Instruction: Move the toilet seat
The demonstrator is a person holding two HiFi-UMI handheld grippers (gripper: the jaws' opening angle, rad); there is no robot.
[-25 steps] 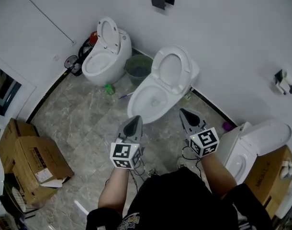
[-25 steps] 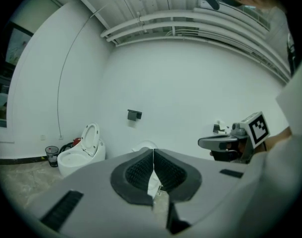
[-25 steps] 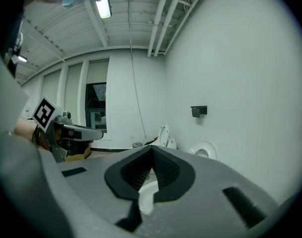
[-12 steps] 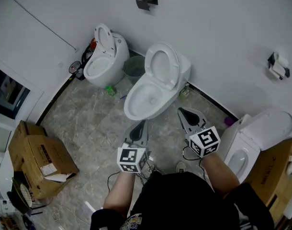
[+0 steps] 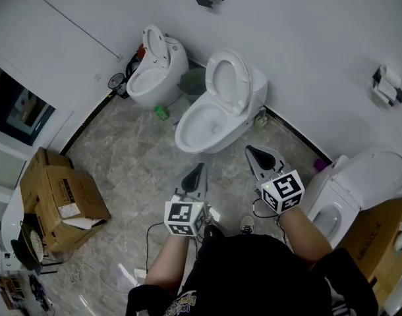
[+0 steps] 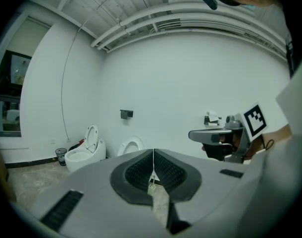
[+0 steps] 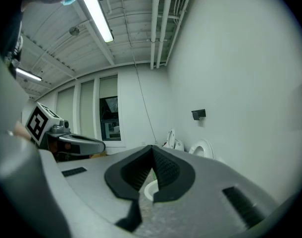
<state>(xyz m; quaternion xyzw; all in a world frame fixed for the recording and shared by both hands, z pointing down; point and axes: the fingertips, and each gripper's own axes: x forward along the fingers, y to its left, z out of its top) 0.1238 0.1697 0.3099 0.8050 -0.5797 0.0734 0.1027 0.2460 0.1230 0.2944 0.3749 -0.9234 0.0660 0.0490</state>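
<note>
Head view: the toilet seat (image 5: 230, 81) stands raised over the bowl (image 5: 204, 133), left gripper (image 5: 197, 170) and right gripper (image 5: 254, 153) short of it — left gripper view, jaws shut on nothing; right gripper view, likewise — fitting a seat either already lifted or awaiting lowering.

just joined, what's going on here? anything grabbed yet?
Nothing grabbed yet. A person faces the middle toilet with a tool in each hand. The left tool and the right tool are both shut and empty, held short of the bowl and touching nothing. The toilet seat stands raised and untouched. A second toilet sits to the left, a third toilet to the right.
</note>
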